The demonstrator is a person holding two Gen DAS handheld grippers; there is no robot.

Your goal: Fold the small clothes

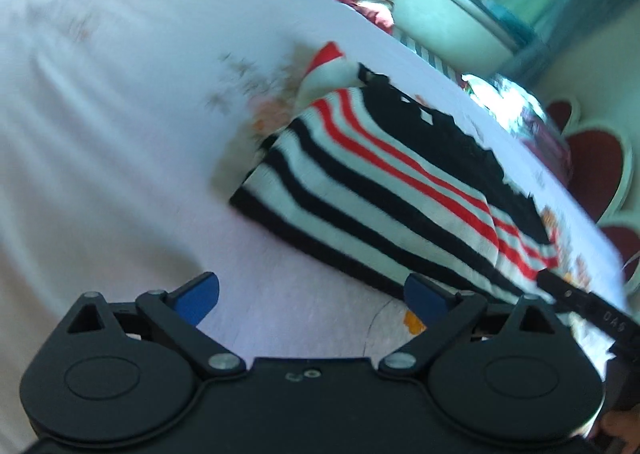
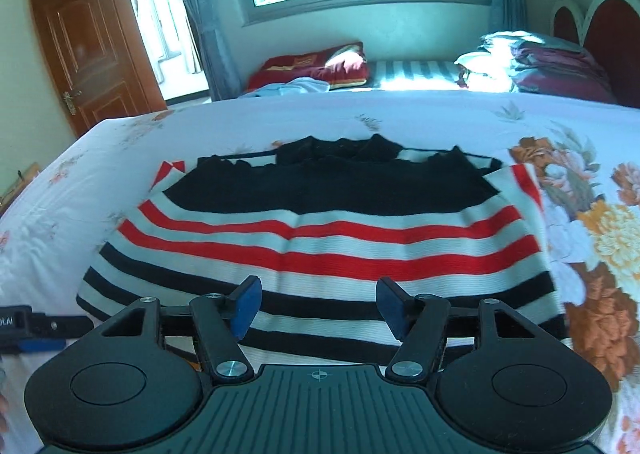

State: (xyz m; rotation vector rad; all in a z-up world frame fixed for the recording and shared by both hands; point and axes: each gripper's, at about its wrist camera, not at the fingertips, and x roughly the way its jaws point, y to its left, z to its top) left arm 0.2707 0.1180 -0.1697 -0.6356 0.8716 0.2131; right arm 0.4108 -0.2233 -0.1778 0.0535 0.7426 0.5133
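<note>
The small knitted jumper (image 2: 316, 238), black at the top with red, white and black stripes below, lay folded over on the pale floral bed sheet (image 2: 580, 238), sleeves apparently tucked in, its striped hem edge nearest the cameras. The right tongs (image 2: 318, 308) hung just above that hem, blue pads parted, nothing between them: released. The left tongs (image 1: 310, 300) stood wide apart over bare sheet just beside the jumper's left corner, empty too, the picture smeared with motion.

Risk from here, as I read it: the knit looked soft and thick, so a pinch at the hem might catch only the upper layer and peel the fold open. With the left tongs off to the side of the jumper and the right tongs over its middle, an uneven lift could skew the stripes and drag the tucked sleeve back out. The loose sheet beneath the jumper could also get nipped.
</note>
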